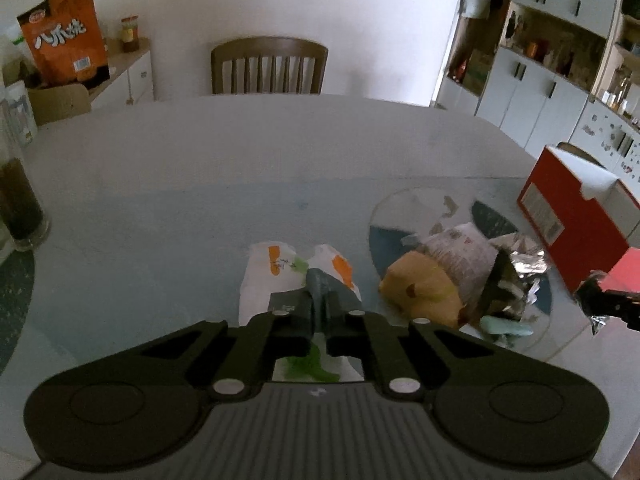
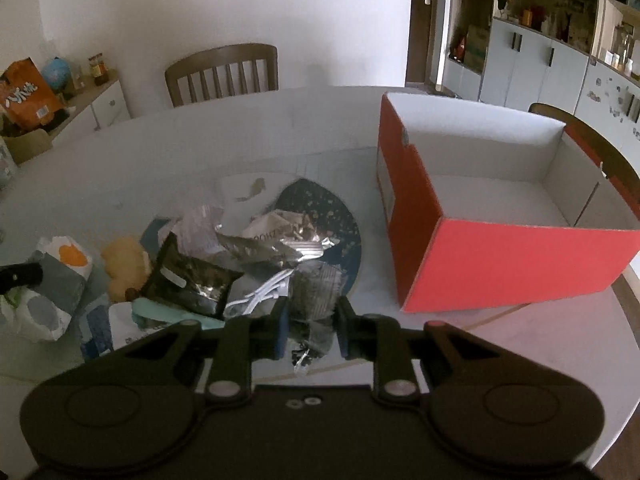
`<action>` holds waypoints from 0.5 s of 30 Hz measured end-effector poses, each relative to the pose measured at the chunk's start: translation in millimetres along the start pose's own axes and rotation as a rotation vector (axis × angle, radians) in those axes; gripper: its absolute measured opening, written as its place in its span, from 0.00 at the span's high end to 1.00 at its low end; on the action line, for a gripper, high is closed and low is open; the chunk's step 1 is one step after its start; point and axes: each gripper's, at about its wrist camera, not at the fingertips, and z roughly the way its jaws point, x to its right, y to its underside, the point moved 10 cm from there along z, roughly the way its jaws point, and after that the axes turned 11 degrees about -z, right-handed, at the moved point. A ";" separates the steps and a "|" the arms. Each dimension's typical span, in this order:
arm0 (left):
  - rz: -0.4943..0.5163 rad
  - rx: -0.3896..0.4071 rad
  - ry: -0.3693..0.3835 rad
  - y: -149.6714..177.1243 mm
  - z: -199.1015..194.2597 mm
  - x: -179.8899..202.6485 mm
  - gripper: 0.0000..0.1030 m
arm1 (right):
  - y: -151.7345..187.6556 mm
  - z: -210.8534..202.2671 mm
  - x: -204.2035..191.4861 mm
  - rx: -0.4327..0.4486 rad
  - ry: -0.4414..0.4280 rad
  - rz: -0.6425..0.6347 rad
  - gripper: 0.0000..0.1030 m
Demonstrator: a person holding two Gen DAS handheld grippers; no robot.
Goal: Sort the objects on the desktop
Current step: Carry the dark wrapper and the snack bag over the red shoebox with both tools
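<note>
The right gripper (image 2: 309, 322) is clenched on a crinkled foil wrapper (image 2: 314, 300) near the table's (image 2: 192, 152) front edge. The open red box (image 2: 508, 264) lies just to its right and slightly ahead, long axis running away toward the far right edge, so this hand is far nearer it than the left. The left gripper (image 1: 318, 312) is pinched on a grey-and-white packet (image 1: 280, 276) further left along the front edge. The heap between them, a yellow plush (image 2: 124, 266), white cable (image 2: 260, 294) and other wrappers, overlaps too much to separate, and the foil's lower end hides behind the fingers.
</note>
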 end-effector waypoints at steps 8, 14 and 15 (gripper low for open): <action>-0.024 0.036 0.060 -14.8 -29.1 15.6 0.96 | -13.7 -24.9 11.0 0.035 -0.021 0.018 0.78; -0.011 0.054 0.127 -25.5 -48.9 41.2 0.96 | -24.9 -43.1 18.9 0.059 -0.023 0.028 0.78; -0.008 0.058 0.140 -26.8 -51.8 45.9 0.96 | -25.8 -46.1 19.9 0.064 -0.023 0.029 0.78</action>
